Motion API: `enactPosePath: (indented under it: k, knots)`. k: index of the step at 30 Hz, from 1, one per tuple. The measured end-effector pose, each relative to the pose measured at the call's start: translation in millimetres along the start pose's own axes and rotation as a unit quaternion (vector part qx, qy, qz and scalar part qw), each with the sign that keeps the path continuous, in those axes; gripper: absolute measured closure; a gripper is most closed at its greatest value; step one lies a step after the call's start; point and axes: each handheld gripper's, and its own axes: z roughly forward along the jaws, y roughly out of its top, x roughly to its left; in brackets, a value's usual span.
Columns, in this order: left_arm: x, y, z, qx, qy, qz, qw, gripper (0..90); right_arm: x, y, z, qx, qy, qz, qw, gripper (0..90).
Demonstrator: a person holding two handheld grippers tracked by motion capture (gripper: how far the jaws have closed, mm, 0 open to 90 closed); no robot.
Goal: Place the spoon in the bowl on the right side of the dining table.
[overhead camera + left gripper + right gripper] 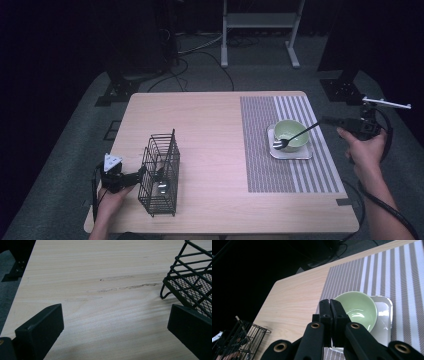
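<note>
The right tool [327, 120] sits at the table's [210, 125] right edge, just right of the bowl [291, 134], its 2 jaws pressed tight together on the handle of a black fork [295, 136]. The fork slants down leftward across the bowl, tines at the bowl's near-left rim over the white tray [306, 153] beneath it. Bowl and tray rest on a striped mat [260, 150]. Far left of the bowl, the left tool [141, 173] has its jaws spread wide, holding nothing, touching or just beside the wire basket [161, 172]; which, I cannot tell.
</note>
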Motion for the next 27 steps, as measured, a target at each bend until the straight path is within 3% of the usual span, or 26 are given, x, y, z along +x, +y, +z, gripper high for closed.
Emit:
enactPosePath:
  k: [27]
  knots:
    - [-0.2, 0.0, 0.1, 0.0, 0.0, 0.001, 1.0, 0.0, -14.3, 7.9, -5.1, -0.028, -0.051, 0.012, 0.9982, 88.4]
